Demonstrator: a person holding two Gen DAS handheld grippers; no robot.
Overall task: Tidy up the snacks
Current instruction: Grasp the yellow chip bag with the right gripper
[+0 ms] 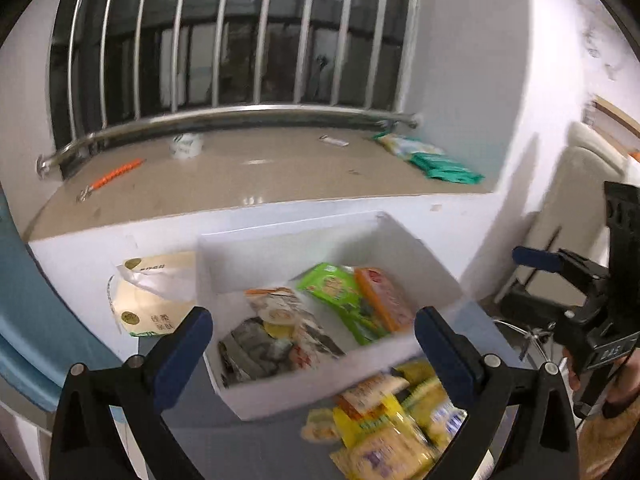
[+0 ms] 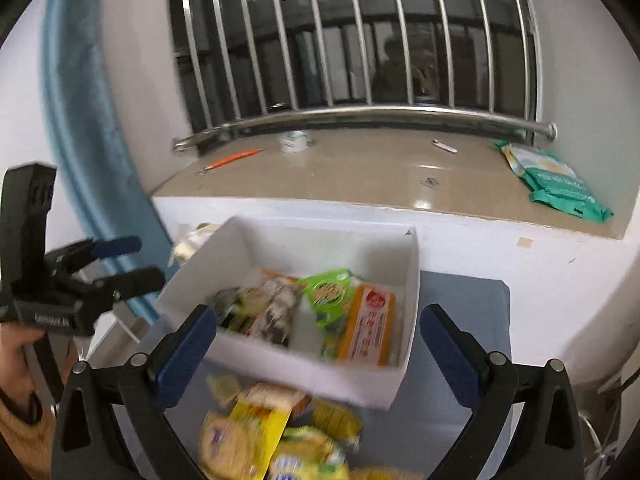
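Note:
A white box (image 1: 256, 258) (image 2: 280, 368) stands on a grey table and holds several snack packs, among them a green pack (image 1: 340, 296) (image 2: 328, 294) and an orange pack (image 1: 386, 298) (image 2: 370, 324). A loose pile of yellow snack packs (image 1: 384, 424) (image 2: 276, 436) lies on the table in front of the box. My left gripper (image 1: 314, 334) is open and empty above the box's near edge; it also shows in the right wrist view (image 2: 128, 260). My right gripper (image 2: 318, 340) is open and empty above the pile and box; it also shows at the left wrist view's right edge (image 1: 536, 258).
A beige windowsill (image 1: 256, 176) (image 2: 360, 172) runs behind the table, with a green-and-white pack (image 1: 432, 160) (image 2: 556, 184), an orange pen (image 1: 112, 178) and a small white cup (image 1: 186, 146). A cream paper bag (image 1: 156, 292) lies left of the box. A blue curtain (image 2: 80, 120) hangs at left.

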